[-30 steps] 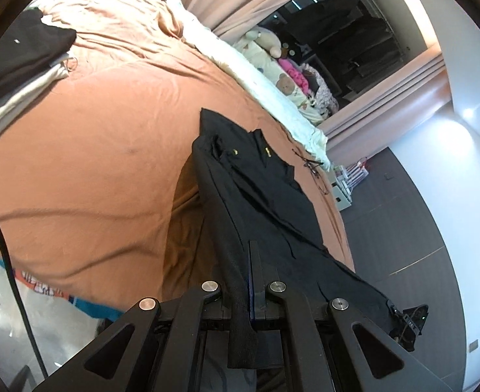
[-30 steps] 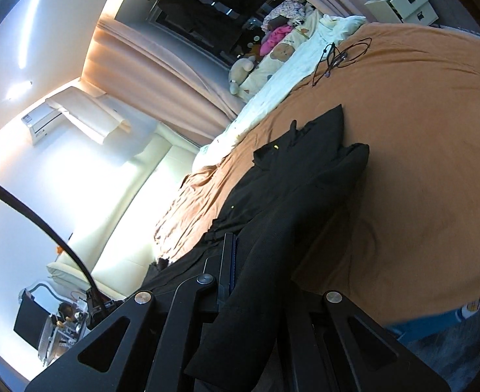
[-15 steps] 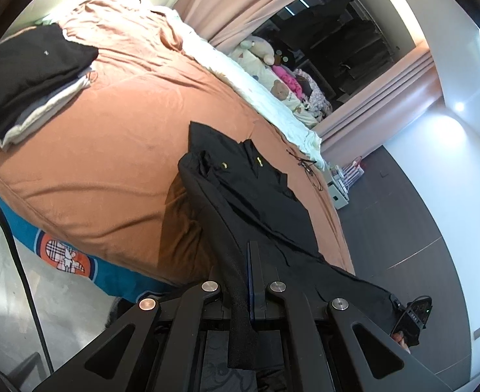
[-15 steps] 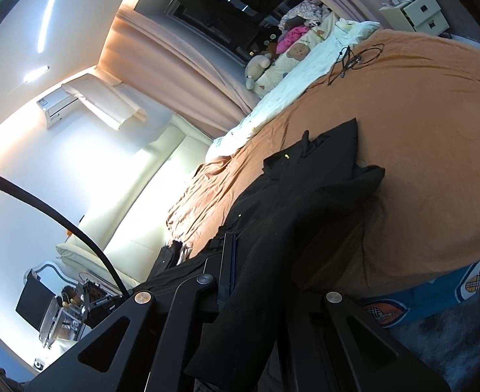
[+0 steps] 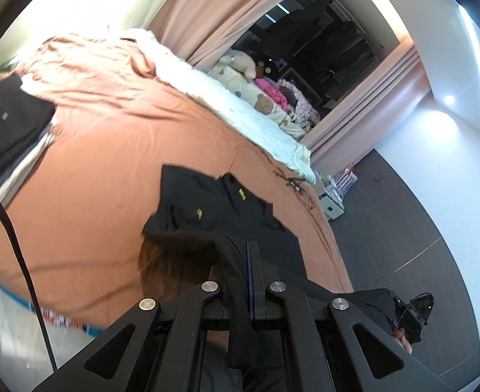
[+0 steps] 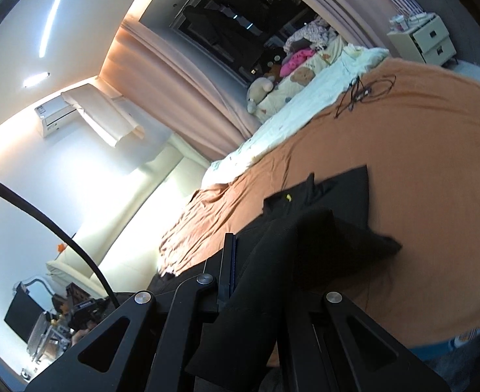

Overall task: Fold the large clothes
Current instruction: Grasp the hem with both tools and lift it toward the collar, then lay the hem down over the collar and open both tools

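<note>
With your left claw (image 5: 245,261) and right claw (image 6: 240,254) each pinching the black garment's (image 5: 214,209) near hem above the bed (image 5: 109,150), you are mid-fold; next, carry it toward the collar.

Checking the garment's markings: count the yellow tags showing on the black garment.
2 in the left wrist view: one tag nearer the camera, one tag farther up by the collar. The right wrist view shows only one; folds may hide others.
</note>
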Action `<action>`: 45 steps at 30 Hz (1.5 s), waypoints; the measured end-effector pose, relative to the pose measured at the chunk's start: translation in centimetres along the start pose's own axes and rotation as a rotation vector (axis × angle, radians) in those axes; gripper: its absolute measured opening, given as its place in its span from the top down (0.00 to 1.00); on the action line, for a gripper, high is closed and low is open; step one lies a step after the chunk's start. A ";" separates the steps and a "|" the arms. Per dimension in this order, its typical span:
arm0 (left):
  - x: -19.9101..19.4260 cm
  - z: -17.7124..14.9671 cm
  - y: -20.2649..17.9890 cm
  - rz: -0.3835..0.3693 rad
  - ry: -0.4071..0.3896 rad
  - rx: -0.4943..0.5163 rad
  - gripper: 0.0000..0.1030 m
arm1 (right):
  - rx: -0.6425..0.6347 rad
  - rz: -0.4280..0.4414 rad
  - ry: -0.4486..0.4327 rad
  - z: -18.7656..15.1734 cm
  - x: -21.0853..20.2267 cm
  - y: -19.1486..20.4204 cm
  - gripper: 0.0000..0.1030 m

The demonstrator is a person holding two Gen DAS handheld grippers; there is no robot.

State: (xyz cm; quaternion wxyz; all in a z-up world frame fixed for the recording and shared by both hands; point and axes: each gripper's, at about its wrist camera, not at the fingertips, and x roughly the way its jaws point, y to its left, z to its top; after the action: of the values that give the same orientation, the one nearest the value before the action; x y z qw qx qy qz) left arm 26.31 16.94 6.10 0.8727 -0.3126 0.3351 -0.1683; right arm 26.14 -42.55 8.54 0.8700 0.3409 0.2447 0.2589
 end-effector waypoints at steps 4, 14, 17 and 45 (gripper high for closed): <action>2.6 2.9 -0.7 0.016 -0.008 0.025 0.97 | -0.017 -0.020 -0.008 1.7 2.4 -0.3 1.00; 10.0 9.4 -0.2 0.036 -0.012 0.057 0.97 | -0.052 -0.085 0.011 5.6 8.4 -0.1 1.00; 12.7 10.8 0.7 0.049 0.000 0.052 0.97 | -0.045 -0.110 0.026 6.4 10.9 -0.3 1.00; 37.3 13.7 11.2 0.285 0.248 0.086 0.30 | -0.035 -0.518 0.121 9.2 27.7 0.0 0.10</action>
State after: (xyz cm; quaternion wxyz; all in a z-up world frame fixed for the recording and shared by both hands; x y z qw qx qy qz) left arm 63.45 12.48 -11.23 0.8524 -0.2011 0.4734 -0.0943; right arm 52.32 -29.73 7.64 0.8968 0.2359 0.3707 0.0518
